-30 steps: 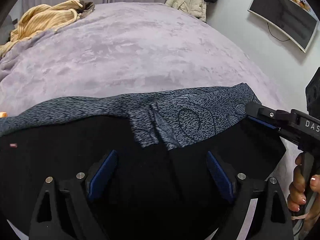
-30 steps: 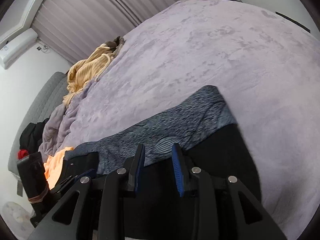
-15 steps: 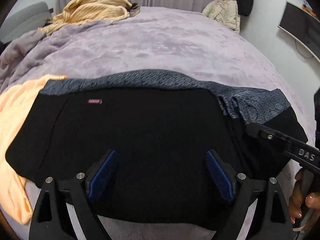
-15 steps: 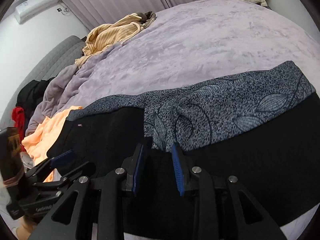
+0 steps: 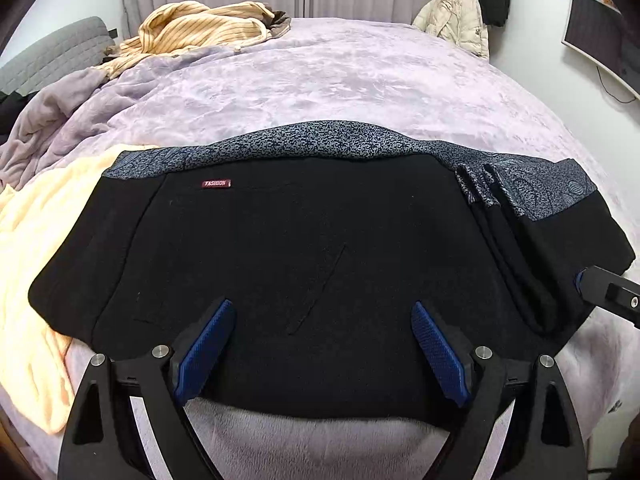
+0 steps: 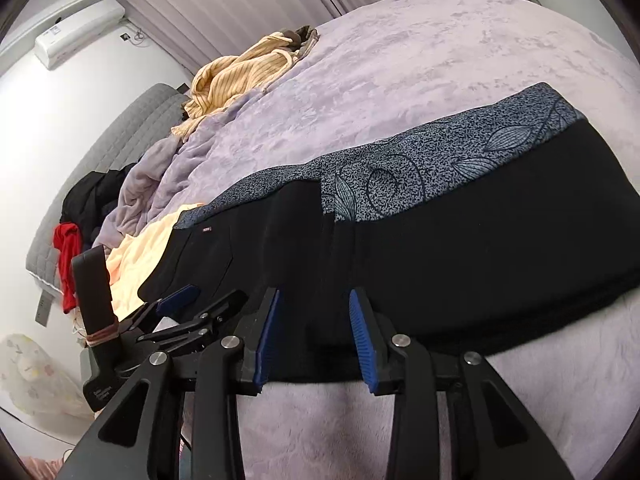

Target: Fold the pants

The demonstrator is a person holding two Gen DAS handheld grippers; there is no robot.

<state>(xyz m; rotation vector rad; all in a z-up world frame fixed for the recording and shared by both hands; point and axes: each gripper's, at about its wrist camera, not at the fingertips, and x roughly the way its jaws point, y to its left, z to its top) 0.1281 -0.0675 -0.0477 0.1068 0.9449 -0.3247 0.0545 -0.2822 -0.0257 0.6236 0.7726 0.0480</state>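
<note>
Left tool (image 5: pixel 322 354): your jaws stand wide apart and grip nothing; the pads hover over the near hem of the pants (image 5: pixel 304 280).
Right tool (image 6: pixel 314 338): your jaws have just been opening; they stand partly apart astride the near edge of the cloth, and the pads do not appear to press on it.
Pants: folded into a flat black slab with a speckled grey band along the far edge, lying on the lilac bed (image 5: pixel 360 80), one end over a peach garment (image 5: pixel 36 264).
Handling: judged soft, light and limp, thick where layered; it will sag and may slide on the plush cover. Take hold at the corners of the near edge, through all layers.
Left view only: the small red label (image 5: pixel 216 183) reads clearly, as do the pleated layers at the right end.
Right view only: the leaf print on the band, and the left tool seen from the side.
</note>
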